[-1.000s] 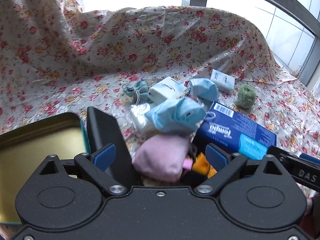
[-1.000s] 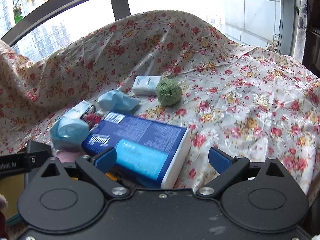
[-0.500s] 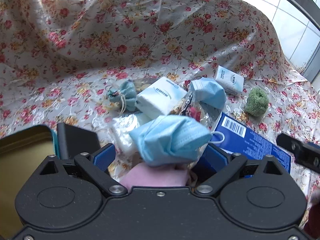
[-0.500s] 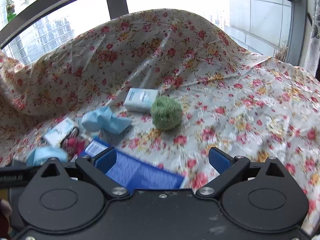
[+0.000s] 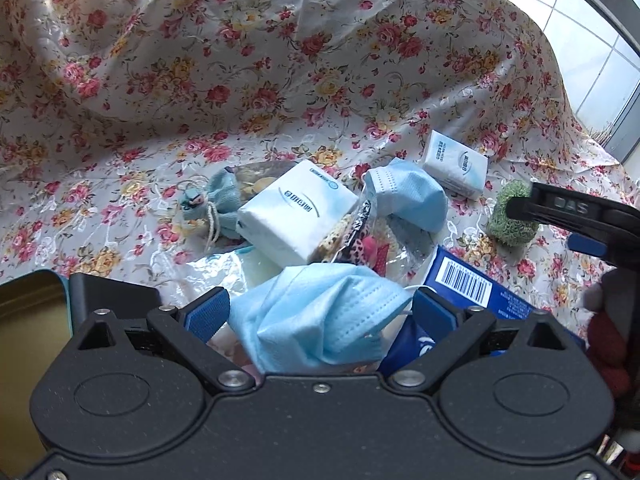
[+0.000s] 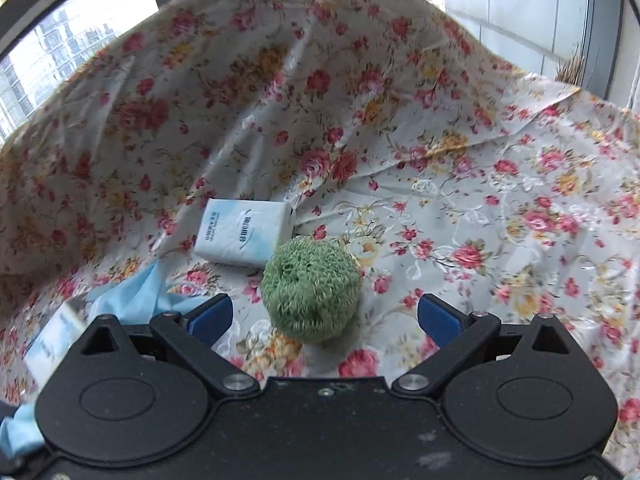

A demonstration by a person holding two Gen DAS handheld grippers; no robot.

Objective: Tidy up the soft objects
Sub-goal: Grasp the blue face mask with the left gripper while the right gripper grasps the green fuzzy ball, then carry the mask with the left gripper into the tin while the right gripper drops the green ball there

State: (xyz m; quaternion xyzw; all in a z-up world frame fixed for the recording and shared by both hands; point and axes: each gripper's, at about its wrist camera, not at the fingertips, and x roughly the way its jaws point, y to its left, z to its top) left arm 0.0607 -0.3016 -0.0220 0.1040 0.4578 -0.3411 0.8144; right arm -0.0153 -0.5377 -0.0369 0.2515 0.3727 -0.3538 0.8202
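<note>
My left gripper [image 5: 320, 314] is open, its jaws on either side of a crumpled blue face mask [image 5: 320, 316] at the near edge of the pile. Behind it lie a white tissue pack [image 5: 296, 216], a second blue mask [image 5: 408, 196], a small blue drawstring pouch [image 5: 222, 204] and a blue tissue box [image 5: 472, 292]. My right gripper [image 6: 324, 316] is open, its jaws on either side of a green fuzzy ball [image 6: 312, 290], not touching it. The ball also shows in the left wrist view [image 5: 512, 220], partly behind the right gripper.
A flowered cloth [image 6: 500, 220] covers the surface and rises at the back. A small white tissue pack [image 6: 244, 236] lies just behind the ball. An open gold tin [image 5: 28, 320] with a black lid [image 5: 112, 296] sits at the left. A clear snack bag [image 5: 356, 236] lies in the pile.
My left gripper moved forward over the pink pouch to the blue mask. My right gripper moved forward past the blue tissue box, up to the green ball.
</note>
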